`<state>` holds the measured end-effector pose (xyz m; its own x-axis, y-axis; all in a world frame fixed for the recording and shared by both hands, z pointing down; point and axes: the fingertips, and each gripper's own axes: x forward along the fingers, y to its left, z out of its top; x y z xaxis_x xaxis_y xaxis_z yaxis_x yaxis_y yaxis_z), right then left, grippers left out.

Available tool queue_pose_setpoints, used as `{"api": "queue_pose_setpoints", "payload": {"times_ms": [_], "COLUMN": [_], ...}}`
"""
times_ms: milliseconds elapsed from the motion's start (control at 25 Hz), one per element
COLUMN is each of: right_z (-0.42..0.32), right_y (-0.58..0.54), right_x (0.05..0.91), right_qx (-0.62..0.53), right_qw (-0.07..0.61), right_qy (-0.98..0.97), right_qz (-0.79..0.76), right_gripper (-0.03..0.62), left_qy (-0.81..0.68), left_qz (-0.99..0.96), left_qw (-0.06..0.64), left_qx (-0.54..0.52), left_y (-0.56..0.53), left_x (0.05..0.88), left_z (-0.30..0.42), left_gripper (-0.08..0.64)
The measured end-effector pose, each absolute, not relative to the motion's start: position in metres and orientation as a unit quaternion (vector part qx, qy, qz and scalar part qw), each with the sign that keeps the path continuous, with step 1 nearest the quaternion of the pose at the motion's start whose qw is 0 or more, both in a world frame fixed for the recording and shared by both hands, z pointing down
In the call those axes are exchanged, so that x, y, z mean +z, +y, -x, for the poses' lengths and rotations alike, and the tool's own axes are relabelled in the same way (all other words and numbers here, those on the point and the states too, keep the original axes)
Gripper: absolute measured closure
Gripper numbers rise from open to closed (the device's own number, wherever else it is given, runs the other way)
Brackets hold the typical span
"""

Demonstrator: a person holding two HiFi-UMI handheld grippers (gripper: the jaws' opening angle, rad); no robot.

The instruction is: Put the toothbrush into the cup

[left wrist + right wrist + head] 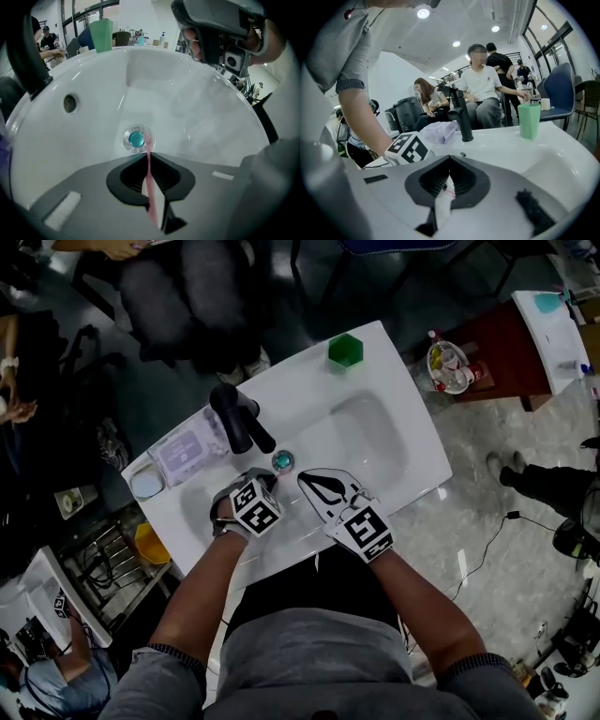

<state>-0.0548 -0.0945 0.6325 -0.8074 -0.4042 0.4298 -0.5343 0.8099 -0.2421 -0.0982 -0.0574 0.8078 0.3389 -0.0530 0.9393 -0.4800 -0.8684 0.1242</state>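
Note:
A pink toothbrush runs up between the jaws of my left gripper, and its head reaches out beside the teal drain plug. The jaws press on its handle. In the head view this left gripper points steeply down into the white basin. My right gripper hovers just to its right with its jaw tips together and nothing clearly held; the right gripper faces the faucet. The green cup stands upright on the far rim of the sink, apart from both grippers.
A black faucet rises at the basin's left rim. A purple wipes pack and a round white lid lie on the left ledge. People sit close behind the sink. An overflow hole shows in the basin wall.

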Motion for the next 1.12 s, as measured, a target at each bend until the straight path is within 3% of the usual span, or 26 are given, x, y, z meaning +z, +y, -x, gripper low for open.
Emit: {"api": "queue_pose_setpoints", "payload": {"times_ms": [1120], "right_z": [0.054], "right_y": [-0.088], "right_x": [0.551], "right_qx": [0.136], "right_qw": [0.188], "right_qy": [-0.943], "right_qz": [-0.240], "right_gripper": [0.578], "left_qy": [-0.254], "left_qz": [-0.836], "left_qw": [0.146], "left_qx": [0.463], "left_y": [-0.056], "left_x": [0.663], "left_z": [0.109], "left_gripper": [0.528]}}
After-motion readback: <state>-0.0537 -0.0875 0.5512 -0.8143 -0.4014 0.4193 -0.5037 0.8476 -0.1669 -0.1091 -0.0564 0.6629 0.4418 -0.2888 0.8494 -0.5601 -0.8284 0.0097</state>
